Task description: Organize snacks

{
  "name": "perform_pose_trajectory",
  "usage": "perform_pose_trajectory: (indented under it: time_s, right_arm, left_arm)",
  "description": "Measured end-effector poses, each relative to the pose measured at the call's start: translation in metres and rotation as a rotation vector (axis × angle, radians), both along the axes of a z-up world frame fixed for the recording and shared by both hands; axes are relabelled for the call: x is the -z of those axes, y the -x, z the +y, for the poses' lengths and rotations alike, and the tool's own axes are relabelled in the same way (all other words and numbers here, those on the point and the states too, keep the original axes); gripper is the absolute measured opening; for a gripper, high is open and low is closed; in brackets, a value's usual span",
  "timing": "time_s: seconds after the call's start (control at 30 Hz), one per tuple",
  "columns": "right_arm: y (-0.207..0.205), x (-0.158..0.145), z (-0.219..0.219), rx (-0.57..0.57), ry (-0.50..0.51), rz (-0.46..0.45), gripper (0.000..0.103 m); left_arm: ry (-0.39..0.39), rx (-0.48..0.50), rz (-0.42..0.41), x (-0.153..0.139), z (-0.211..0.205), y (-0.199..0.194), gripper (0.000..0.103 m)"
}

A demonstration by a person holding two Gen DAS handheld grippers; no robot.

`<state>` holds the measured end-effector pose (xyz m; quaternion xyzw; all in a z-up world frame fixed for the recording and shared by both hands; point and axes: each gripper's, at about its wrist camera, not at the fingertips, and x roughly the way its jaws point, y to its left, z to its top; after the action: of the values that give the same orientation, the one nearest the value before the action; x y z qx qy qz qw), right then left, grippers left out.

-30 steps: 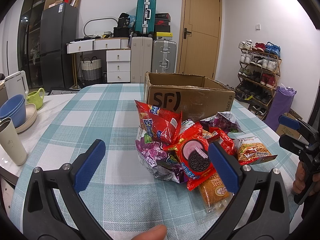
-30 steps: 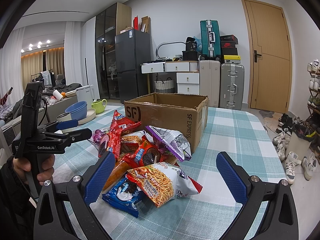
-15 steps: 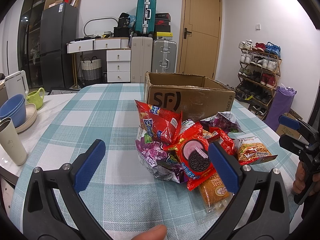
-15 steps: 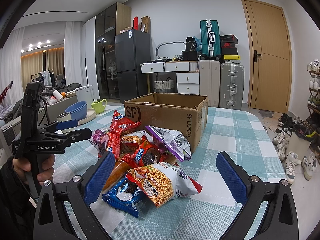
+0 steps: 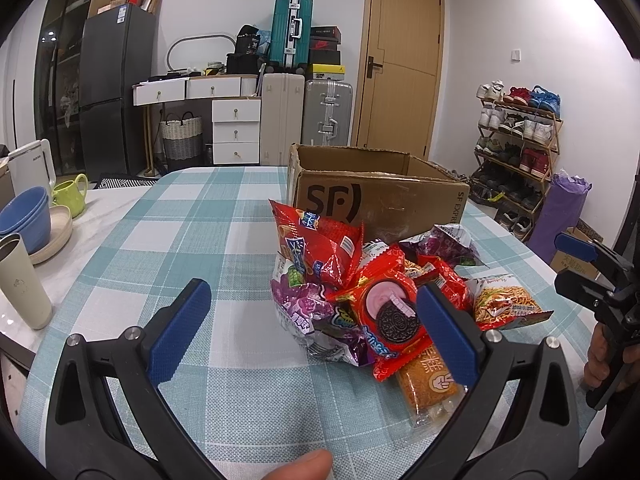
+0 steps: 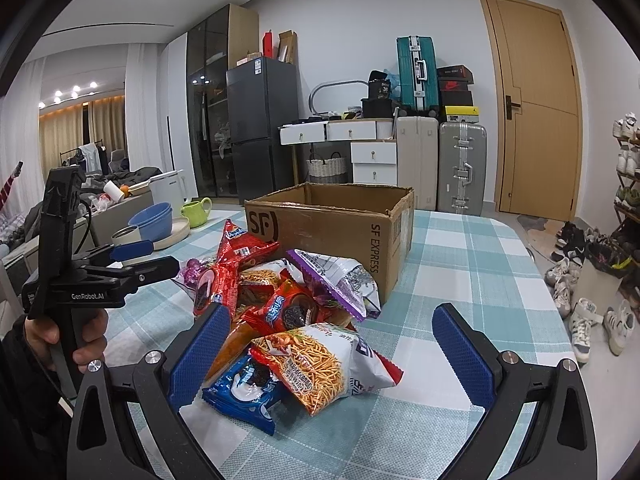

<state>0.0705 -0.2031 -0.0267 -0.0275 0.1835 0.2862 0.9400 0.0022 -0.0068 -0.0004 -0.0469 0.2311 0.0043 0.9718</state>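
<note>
A pile of snack packets point(image 5: 360, 296) lies on the checked tablecloth in front of an open brown SF cardboard box point(image 5: 372, 196). It holds a red Oreo pack point(image 5: 390, 316), a red chip bag point(image 5: 316, 244), purple bags and a noodle-snack bag point(image 5: 506, 306). In the right wrist view the noodle-snack bag point(image 6: 316, 364) and a blue Oreo pack point(image 6: 244, 392) lie nearest, with the box point(image 6: 332, 232) behind. My left gripper point(image 5: 312, 336) is open and empty just before the pile. My right gripper point(image 6: 332, 360) is open and empty, its fingers on either side of the noodle bag.
Blue bowls on a plate point(image 5: 28, 220), a green mug point(image 5: 74, 196) and a beige tumbler point(image 5: 22, 284) stand at the table's left edge. A shoe rack point(image 5: 516, 148) stands to the right of the table. Suitcases and drawers stand by the far wall.
</note>
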Motion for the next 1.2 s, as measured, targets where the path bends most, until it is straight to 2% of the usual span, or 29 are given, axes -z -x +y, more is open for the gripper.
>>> perform_pose_trajectory:
  time_s: [0.13, 0.3, 0.63, 0.83, 1.1, 1.2]
  right_arm:
    - [-0.005, 0.001, 0.002, 0.044, 0.027, 0.032, 0.103]
    - [-0.019, 0.01, 0.007, 0.062, 0.077, 0.131, 0.103]
    - [-0.038, 0.027, 0.017, -0.012, 0.1, 0.264, 0.103]
    - [-0.057, 0.034, 0.023, -0.04, 0.114, 0.343, 0.103]
    - [-0.077, 0.047, 0.03, -0.057, 0.132, 0.424, 0.103]
    - [-0.078, 0.053, 0.032, -0.056, 0.126, 0.451, 0.103]
  left_arm:
    - [-0.004, -0.009, 0.006, 0.001, 0.0, 0.0, 0.102]
    - [0.002, 0.002, 0.053, 0.01, -0.001, -0.01, 0.102]
    - [-0.054, 0.083, 0.134, 0.011, -0.029, -0.023, 0.102]
    - [-0.057, 0.109, 0.187, 0.019, -0.04, -0.039, 0.102]
    - [-0.001, 0.096, 0.254, 0.023, -0.032, -0.059, 0.102]
    - [0.023, 0.107, 0.252, 0.024, -0.028, -0.057, 0.096]
